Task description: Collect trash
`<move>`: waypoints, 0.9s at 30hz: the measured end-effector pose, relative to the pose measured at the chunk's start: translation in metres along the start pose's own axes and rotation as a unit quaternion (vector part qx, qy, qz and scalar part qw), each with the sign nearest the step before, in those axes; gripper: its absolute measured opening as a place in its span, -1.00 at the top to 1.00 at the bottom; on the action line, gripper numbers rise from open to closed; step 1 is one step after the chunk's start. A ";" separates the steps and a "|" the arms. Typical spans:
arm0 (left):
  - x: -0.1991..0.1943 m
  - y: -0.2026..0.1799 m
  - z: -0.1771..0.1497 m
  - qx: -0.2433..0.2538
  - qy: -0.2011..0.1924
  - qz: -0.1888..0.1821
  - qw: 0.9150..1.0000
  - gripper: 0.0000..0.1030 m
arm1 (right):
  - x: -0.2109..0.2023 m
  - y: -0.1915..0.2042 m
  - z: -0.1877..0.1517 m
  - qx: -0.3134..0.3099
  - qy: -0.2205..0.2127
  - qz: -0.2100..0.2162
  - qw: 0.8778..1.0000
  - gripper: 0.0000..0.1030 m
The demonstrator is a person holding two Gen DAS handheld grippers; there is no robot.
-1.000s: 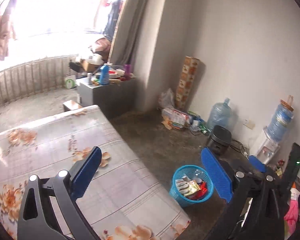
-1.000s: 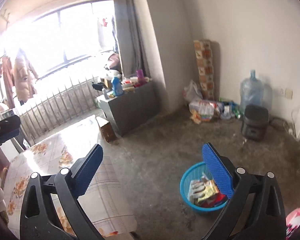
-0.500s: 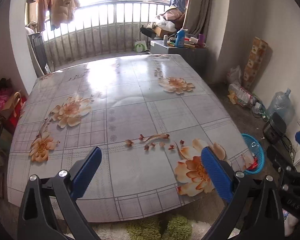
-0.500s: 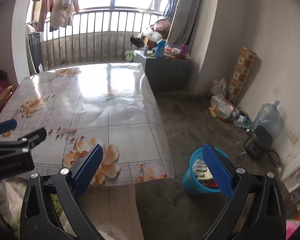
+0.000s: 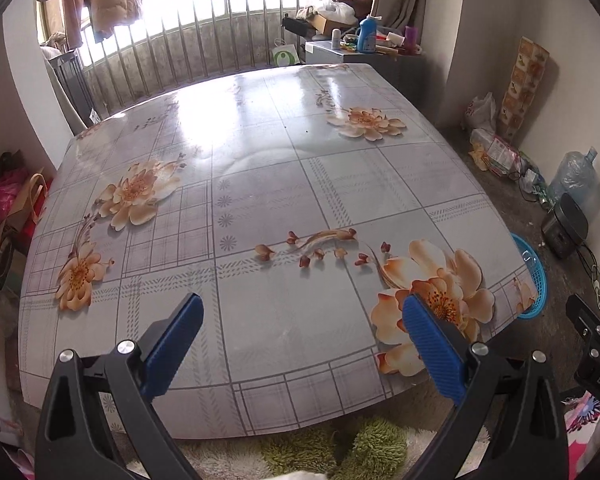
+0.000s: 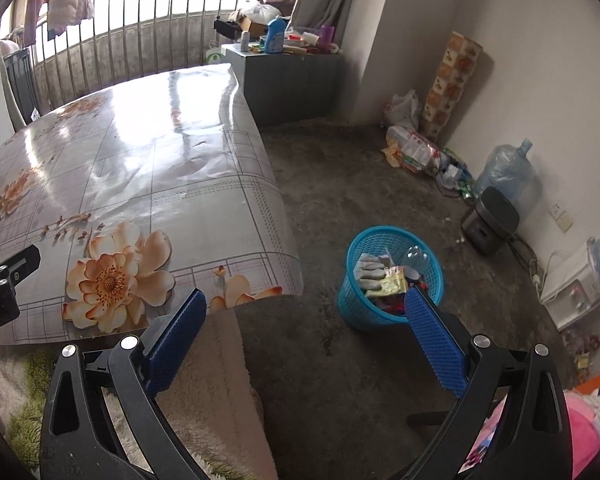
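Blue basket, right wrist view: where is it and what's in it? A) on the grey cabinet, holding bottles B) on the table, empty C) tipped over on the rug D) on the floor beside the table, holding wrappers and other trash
D: the blue basket stands upright on the concrete floor, off the corner of the table, with wrappers and other trash inside.

bare table [image 5: 284,184], basket [image 6: 391,276] beside it

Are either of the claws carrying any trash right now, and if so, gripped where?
Nothing is held. The left claw and the right claw both stand open with nothing between their pads; the trash sits in the blue basket.
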State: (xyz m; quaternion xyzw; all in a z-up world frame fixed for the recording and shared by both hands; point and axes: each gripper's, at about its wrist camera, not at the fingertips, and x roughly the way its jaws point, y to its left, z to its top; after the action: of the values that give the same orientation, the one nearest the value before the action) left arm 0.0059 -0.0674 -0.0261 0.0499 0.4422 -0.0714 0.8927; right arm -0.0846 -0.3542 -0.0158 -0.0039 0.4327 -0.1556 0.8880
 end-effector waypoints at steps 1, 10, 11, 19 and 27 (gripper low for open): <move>0.000 -0.001 0.000 0.003 0.000 0.000 1.000 -0.90 | 0.001 0.000 0.000 0.000 0.001 -0.003 1.000 -0.85; 0.004 -0.009 0.000 0.024 0.006 0.006 1.000 -0.90 | 0.004 -0.005 -0.002 0.004 0.011 -0.018 1.000 -0.85; 0.004 -0.010 0.000 0.025 0.006 0.006 1.000 -0.90 | 0.005 -0.007 -0.002 0.005 0.011 -0.018 1.000 -0.85; 0.005 -0.015 -0.002 0.034 0.011 0.010 0.999 -0.90 | 0.004 -0.007 -0.004 0.008 0.012 -0.019 1.000 -0.85; 0.005 -0.018 -0.002 0.041 0.012 0.009 0.999 -0.90 | 0.006 -0.007 -0.006 0.010 0.014 -0.015 1.000 -0.85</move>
State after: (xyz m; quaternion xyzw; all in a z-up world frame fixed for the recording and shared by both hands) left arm 0.0036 -0.0856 -0.0317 0.0912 0.4494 -0.0806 0.8850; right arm -0.0873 -0.3613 -0.0232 0.0009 0.4432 -0.1737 0.8794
